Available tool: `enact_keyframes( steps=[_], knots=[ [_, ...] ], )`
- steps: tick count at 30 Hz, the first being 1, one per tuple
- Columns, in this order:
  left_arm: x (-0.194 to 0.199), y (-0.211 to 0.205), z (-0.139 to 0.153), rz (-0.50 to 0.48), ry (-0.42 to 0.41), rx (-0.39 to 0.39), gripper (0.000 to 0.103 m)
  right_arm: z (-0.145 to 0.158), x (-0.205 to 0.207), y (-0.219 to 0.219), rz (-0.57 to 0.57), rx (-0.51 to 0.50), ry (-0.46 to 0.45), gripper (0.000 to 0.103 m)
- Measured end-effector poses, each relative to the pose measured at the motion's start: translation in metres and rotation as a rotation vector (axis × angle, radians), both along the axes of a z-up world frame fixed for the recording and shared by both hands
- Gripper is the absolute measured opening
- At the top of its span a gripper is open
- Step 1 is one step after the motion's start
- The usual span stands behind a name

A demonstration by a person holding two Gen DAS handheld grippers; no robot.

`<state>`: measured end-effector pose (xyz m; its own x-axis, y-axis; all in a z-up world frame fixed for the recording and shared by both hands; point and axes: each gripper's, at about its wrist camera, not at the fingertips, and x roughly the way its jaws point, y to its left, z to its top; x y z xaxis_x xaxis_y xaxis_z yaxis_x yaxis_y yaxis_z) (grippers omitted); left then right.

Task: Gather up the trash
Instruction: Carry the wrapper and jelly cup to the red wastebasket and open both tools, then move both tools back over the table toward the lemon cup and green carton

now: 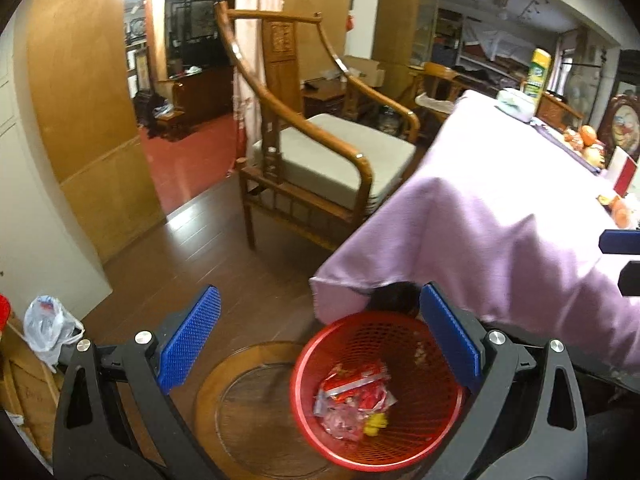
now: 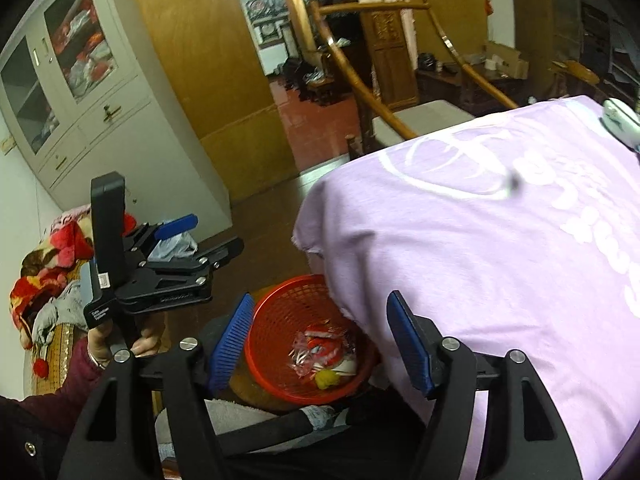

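1. Both grippers, left gripper (image 1: 320, 344) and right gripper (image 2: 320, 344), hang above the red basket (image 1: 320, 432), jaws apart and empty.
2. Wrappers (image 1: 354, 400) already lie inside the basket.
3. You likely have more trash left on the purple-clothed table (image 1: 500, 216) beside it.

1. The left tongs (image 1: 320, 340) tilt downward, blue pads (image 1: 188, 340) set wide apart with nothing between them.
2. The right tongs (image 2: 322, 346) also tilt downward, jaws parted and empty.
3. A hand (image 2: 120, 344) in a dark sleeve grips the left handle.
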<state>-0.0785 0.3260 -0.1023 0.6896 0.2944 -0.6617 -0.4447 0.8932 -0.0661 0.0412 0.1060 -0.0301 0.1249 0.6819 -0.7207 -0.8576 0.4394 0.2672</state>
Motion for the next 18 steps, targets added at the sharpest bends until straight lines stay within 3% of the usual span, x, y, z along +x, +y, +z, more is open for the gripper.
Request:
enact_keyframes(
  steps=[9, 18],
  knots=[
    [0.024, -0.058, 0.025, -0.12, -0.01, 0.044, 0.096, 0.017, 0.023, -0.08, -0.166, 0.091, -0.037, 0.073],
    [0.072, -0.143, 0.053, -0.307, -0.015, 0.034, 0.096, 0.023, 0.038, -0.206, -0.406, 0.173, -0.107, 0.082]
  ],
)
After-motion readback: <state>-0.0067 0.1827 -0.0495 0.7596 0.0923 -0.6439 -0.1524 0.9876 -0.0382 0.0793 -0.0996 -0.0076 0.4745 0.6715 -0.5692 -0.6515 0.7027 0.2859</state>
